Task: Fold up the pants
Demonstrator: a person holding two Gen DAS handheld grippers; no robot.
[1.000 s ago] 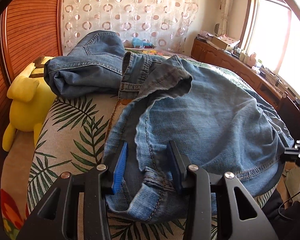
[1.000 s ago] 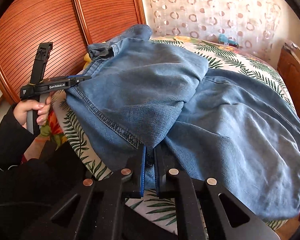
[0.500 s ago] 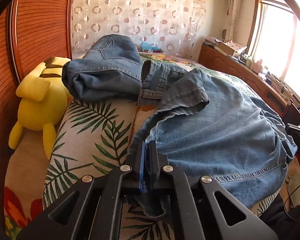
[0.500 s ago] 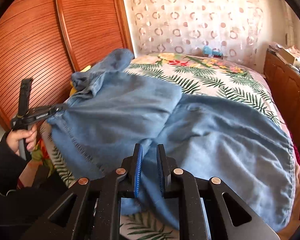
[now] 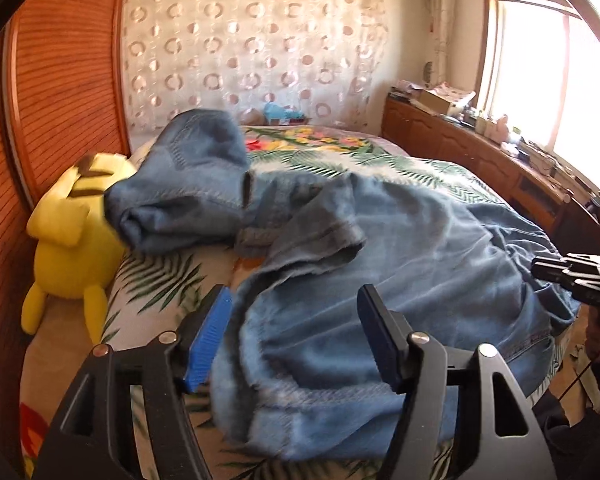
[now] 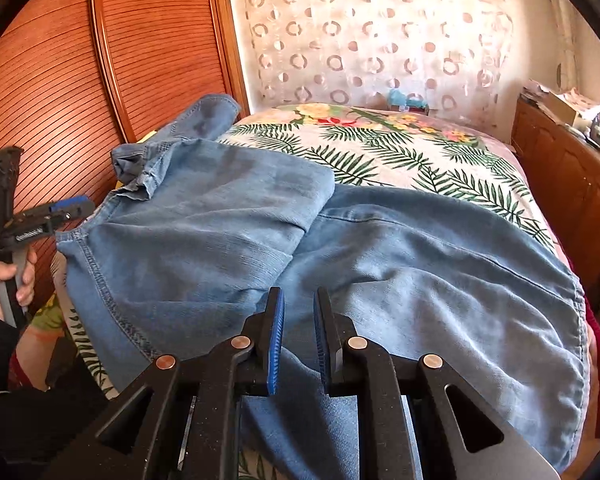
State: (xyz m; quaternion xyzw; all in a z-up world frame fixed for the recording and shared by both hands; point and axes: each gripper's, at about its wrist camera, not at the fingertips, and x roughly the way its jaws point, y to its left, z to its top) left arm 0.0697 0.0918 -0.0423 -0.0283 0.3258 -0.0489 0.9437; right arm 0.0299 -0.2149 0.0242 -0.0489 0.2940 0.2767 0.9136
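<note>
Blue denim pants [image 5: 420,248] lie spread over the bed, one part folded back over the rest [image 6: 204,220] and a bunched end [image 5: 188,184] near the headboard. My left gripper [image 5: 293,294] hovers just above the near hem. Its jaws are opening wide, with cloth below and between the fingers but not pressed by the pads. The right wrist view shows it at the pants' left edge [image 6: 68,208], held by a hand [image 6: 4,280]. My right gripper [image 6: 299,294] sits low over the front edge of the pants. Its jaws stand narrowly apart, and denim shows through the gap.
A leaf-print bedspread [image 6: 400,152] covers the bed. A yellow plush toy [image 5: 72,236] lies against the ribbed wooden panel [image 6: 60,80] at the left. A wooden cabinet [image 5: 480,152] with clutter runs along the window side. A patterned curtain hangs behind the bed.
The left gripper closed on the pants' hem, then let it go, lifted a little, and now stands wide. The right gripper's jaws parted slightly off the fold and it shifted sideways.
</note>
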